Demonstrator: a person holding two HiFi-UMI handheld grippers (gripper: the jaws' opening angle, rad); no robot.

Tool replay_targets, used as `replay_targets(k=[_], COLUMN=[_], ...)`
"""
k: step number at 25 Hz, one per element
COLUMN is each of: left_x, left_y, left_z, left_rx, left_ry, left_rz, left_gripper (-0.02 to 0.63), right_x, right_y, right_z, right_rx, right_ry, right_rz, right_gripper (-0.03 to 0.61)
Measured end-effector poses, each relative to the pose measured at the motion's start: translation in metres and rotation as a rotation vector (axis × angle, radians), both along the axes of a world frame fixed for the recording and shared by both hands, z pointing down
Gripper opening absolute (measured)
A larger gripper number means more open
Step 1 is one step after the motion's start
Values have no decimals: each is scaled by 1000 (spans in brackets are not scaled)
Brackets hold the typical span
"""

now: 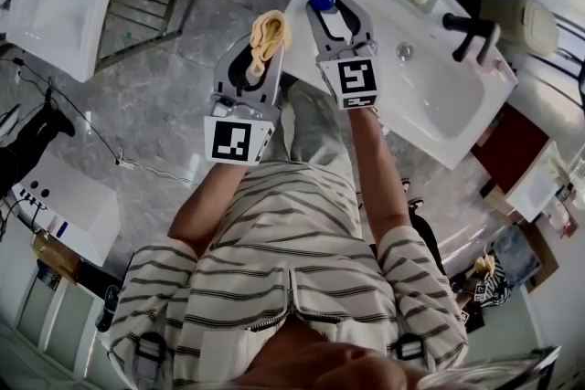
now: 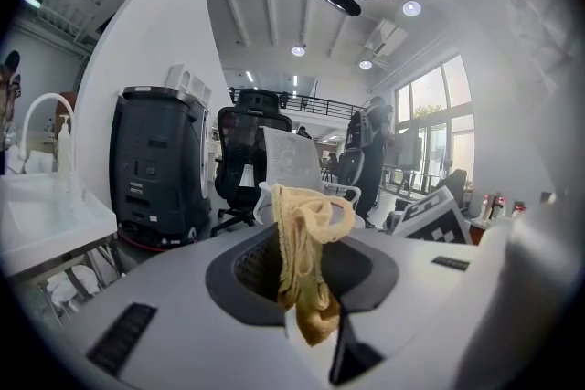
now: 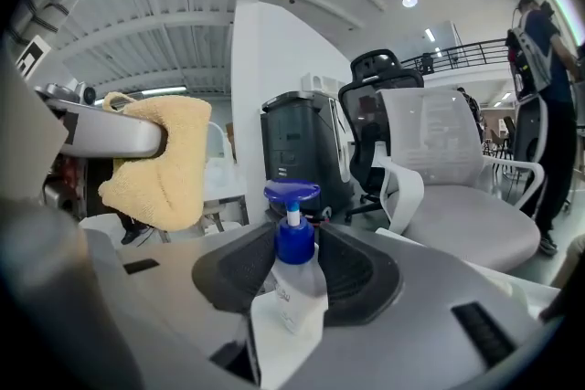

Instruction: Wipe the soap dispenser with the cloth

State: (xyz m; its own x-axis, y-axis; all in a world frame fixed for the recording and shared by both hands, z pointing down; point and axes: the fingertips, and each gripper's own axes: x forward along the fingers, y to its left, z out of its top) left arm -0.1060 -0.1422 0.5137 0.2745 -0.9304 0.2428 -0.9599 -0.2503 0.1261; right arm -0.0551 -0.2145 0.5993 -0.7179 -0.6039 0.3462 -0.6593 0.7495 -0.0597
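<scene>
The jaws of my left gripper point(image 1: 260, 50) are closed on the cloth point(image 2: 303, 262). Those of my right gripper point(image 1: 333, 12) clamp the soap dispenser point(image 3: 292, 283), its pump above them. Wiping looks not yet begun, so next I'd press the cloth against the dispenser's side.

The soap dispenser point(image 3: 292, 265) — clear body, blue pump — is gripped in the right gripper point(image 3: 294, 242), and the crumpled yellow cloth point(image 2: 303, 251) is pinched in the left gripper point(image 2: 306, 237) alongside.
</scene>
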Motion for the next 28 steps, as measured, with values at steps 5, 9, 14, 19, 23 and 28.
replay_targets(k=[5, 9, 14, 19, 23, 28], left_x=[-1, -2, -1, 1, 4, 6], left_y=[0, 3, 7, 10, 13, 19], left_z=[-1, -1, -1, -7, -12, -27], left_rx=[7, 7, 6, 24, 33, 48], left_ry=[-11, -15, -20, -31, -39, -42], left_rz=[4, 12, 19, 33, 38, 58], left_gripper=[89, 89, 89, 89, 89, 89], right_x=[0, 0, 0, 7, 15, 23], right_y=[-1, -2, 0, 3, 5, 11], right_z=[-1, -2, -3, -7, -19, -48], right_rx=[10, -1, -11, -27, -31, -22], right_ry=[2, 2, -2, -13, -33, -51], right_rz=[9, 20, 16, 40, 53, 66], right_gripper=[123, 121, 121, 121, 121, 121])
